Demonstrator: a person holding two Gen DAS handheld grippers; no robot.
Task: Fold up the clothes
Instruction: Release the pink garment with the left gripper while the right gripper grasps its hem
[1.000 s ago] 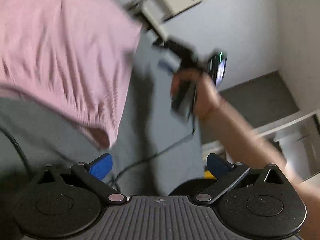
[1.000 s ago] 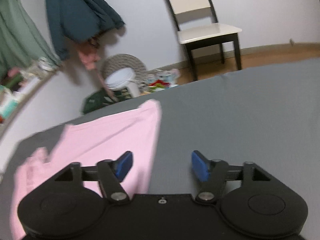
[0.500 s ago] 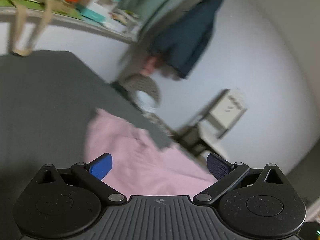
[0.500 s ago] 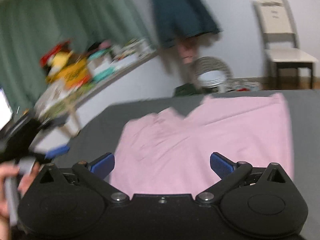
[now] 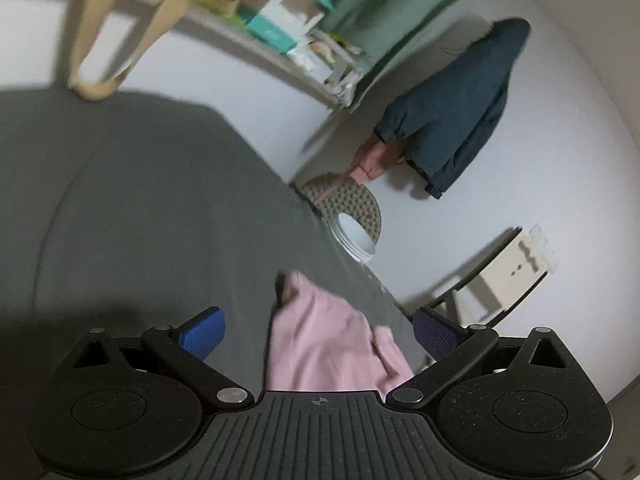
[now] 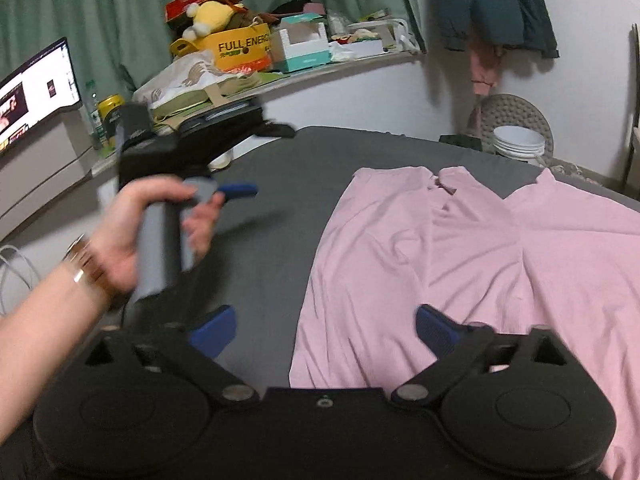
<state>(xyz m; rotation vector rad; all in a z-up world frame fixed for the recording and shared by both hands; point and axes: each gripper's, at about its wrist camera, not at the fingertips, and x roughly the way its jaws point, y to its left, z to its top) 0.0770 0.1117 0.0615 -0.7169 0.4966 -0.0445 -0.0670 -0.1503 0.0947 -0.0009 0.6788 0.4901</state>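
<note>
A pink garment (image 6: pixel 460 248) lies spread out, slightly wrinkled, on the grey bed cover (image 6: pixel 280 208). My right gripper (image 6: pixel 324 330) hovers open over the garment's near left edge with nothing between its fingers. A person's hand holds my left gripper (image 6: pixel 260 160) above the bare cover, left of the garment. In the left wrist view that left gripper (image 5: pixel 318 336) is open, and a corner of the pink garment (image 5: pixel 328 348) lies below it, between the blue fingertips (image 5: pixel 202 334). Neither gripper holds cloth.
A cluttered shelf (image 6: pixel 304 76) with boxes runs behind the bed, with a monitor (image 6: pixel 36 88) at the left. A dark coat (image 6: pixel 492 4) hangs on the wall above a white bucket (image 6: pixel 518 144). A chair (image 5: pixel 508 276) stands past the bed's edge (image 5: pixel 360 264).
Both views have swung round. The left gripper has left the raised pink cloth and now sits low by the garment's corner. The right gripper has turned left to face the spread garment.
</note>
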